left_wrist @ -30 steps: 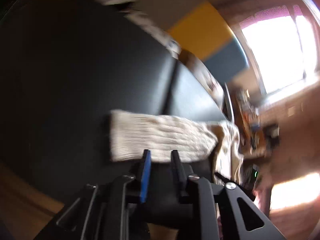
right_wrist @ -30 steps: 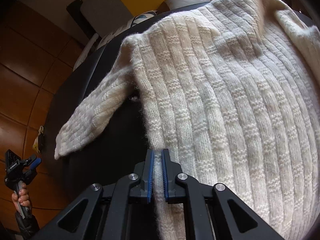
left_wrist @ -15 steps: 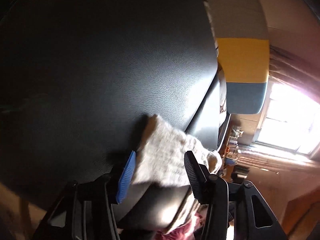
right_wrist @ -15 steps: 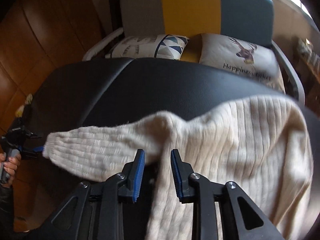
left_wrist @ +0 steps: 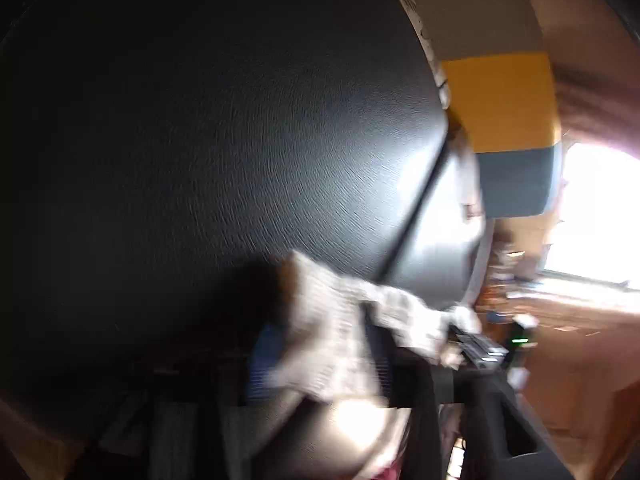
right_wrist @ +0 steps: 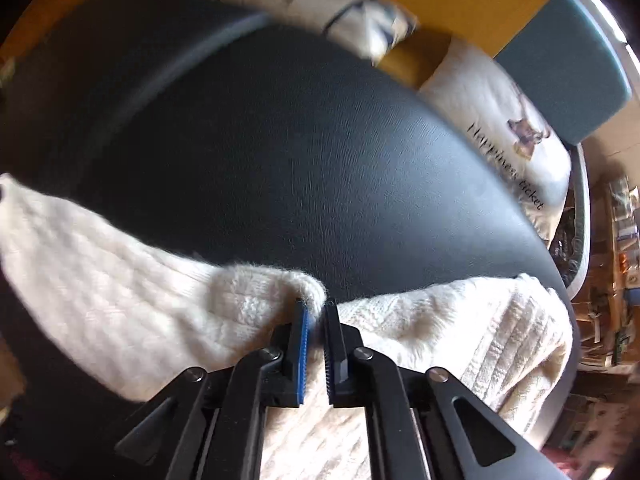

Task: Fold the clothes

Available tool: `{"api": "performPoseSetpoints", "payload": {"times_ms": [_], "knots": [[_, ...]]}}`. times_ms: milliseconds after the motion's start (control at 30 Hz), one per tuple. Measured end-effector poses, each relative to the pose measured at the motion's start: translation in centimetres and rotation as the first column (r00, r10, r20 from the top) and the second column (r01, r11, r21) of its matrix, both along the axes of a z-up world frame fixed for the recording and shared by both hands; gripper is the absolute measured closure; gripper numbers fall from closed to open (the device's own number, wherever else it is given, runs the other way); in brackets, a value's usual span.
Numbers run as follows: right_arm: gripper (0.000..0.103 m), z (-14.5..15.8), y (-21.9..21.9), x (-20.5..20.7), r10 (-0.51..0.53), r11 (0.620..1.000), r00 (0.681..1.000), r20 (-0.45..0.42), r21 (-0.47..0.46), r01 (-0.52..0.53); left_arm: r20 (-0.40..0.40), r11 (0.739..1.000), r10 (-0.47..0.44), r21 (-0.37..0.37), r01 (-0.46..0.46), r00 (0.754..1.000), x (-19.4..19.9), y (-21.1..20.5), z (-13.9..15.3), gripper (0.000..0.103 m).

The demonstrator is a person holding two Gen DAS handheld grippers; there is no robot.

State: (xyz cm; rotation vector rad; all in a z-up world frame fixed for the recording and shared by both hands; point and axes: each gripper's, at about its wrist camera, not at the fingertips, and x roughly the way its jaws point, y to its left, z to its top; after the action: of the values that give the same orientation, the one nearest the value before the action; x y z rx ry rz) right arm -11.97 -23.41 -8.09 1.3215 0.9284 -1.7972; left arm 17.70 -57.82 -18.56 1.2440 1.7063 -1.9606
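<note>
A cream knitted sweater (right_wrist: pixel 480 332) lies on a black padded surface (right_wrist: pixel 320 152), its sleeve (right_wrist: pixel 92 280) stretched out to the left. My right gripper (right_wrist: pixel 316 312) is shut on a fold of the sweater near the shoulder. In the blurred left wrist view, my left gripper (left_wrist: pixel 316 344) has the sleeve cuff (left_wrist: pixel 328 320) between its fingers, which are closed on the cuff. The cuff sits at the near edge of the black surface (left_wrist: pixel 200 160).
Two printed cushions (right_wrist: pixel 516 132) lean on a grey, yellow and teal sofa back (right_wrist: pixel 520 20) beyond the black surface. A bright window (left_wrist: pixel 600 216) and cluttered shelves (right_wrist: pixel 616 280) are at the right. Wooden floor lies beyond the near edge.
My left gripper has closed on the sleeve cuff. My right gripper has narrowed onto the sweater fold, and the sweater has shifted toward the near edge.
</note>
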Motion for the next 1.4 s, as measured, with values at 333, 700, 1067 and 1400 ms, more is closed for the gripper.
{"api": "performPoseSetpoints", "payload": {"times_ms": [333, 700, 1067, 1400], "knots": [[0.102, 1.0, 12.7, 10.5, -0.053, 0.914, 0.99, 0.129, -0.394, 0.1, -0.178, 0.777, -0.174, -0.63, 0.024, 0.969, 1.8, 3.8, 12.2, 0.091], [0.082, 1.2, 13.5, 10.4, -0.142, 0.849, 0.971, 0.192, -0.481, 0.219, 0.021, 0.978, 0.141, -0.161, -0.136, 0.99, 11.2, -0.1, -0.5, 0.078], [0.062, 2.2, -0.2, 2.8, 0.137, 0.987, 0.984, 0.113, -0.1, -0.126, 0.029, 0.981, 0.041, -0.192, -0.035, 0.999, 1.4, -2.1, 1.7, 0.053], [0.097, -3.6, -4.7, 3.4, 0.204, 0.967, 0.979, -0.003, 0.158, -0.201, 0.103, 0.976, -0.061, -0.202, 0.081, 0.993, -4.4, -2.5, 1.3, 0.046]]}}
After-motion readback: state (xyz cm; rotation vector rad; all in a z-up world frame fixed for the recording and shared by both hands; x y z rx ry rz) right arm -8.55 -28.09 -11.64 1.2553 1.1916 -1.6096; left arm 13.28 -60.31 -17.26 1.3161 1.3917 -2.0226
